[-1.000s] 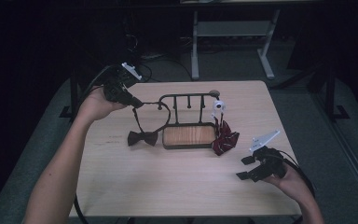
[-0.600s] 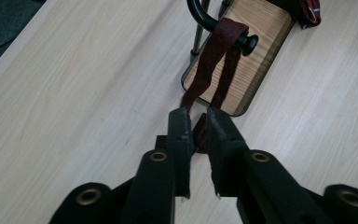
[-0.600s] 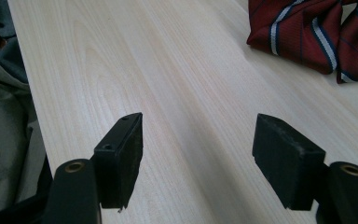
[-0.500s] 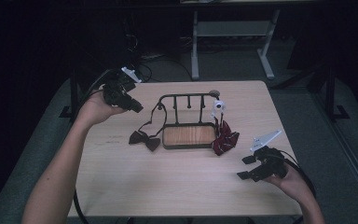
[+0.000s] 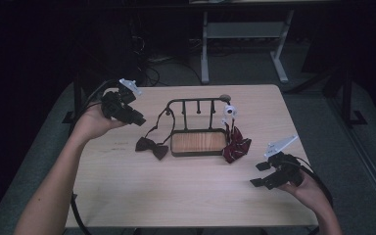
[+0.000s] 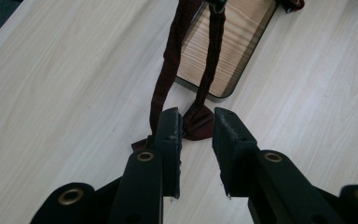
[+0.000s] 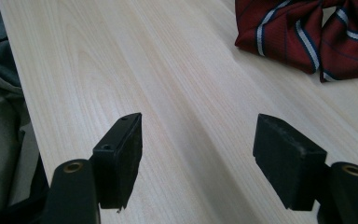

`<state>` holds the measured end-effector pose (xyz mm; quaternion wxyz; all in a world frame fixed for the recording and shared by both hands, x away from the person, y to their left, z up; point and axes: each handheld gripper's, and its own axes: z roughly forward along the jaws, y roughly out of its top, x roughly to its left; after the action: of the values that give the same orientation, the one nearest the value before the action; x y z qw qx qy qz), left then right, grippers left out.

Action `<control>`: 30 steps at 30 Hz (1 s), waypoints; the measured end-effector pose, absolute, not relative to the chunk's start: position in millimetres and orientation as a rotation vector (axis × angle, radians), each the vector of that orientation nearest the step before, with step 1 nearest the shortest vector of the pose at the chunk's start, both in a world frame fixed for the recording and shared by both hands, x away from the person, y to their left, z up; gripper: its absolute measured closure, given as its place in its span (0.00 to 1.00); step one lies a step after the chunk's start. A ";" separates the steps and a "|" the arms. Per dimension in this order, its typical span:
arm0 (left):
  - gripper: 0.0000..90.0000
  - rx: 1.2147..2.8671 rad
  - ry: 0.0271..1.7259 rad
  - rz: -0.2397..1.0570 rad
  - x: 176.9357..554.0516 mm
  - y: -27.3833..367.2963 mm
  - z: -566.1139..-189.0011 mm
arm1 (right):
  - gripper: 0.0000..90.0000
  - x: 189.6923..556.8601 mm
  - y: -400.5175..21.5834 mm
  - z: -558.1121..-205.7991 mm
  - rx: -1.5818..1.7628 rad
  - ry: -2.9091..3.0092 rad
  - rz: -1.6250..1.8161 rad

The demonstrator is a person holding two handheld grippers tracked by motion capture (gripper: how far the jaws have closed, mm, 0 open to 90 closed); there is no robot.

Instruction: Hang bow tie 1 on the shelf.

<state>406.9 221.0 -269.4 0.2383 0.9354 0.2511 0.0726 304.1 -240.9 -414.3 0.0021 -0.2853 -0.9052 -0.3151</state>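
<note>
Evidently the hanging step is done: the dark bow tie (image 5: 152, 147) lies on the table (image 5: 127, 196) beside the rack (image 5: 196, 102), its strap looped over it. Left gripper (image 5: 136, 119), just opening, holds nothing; right gripper (image 5: 259, 174) rests wide; next, the striped bow tie (image 5: 236, 147)

striped red bow tie (image 5: 237, 148) | beside stand's right end | table (image 5: 186, 196)
</note>
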 end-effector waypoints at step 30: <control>0.66 2.559 0.645 0.184 368.9 232.8 -300.2 | 0.36 303.9 -247.8 -411.9 -0.926 -2.843 -0.994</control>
<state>368.9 232.8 -300.2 0.2457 0.9376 0.2364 0.0675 303.9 -247.8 -411.9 -0.0046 -0.2941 -0.9022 -0.3154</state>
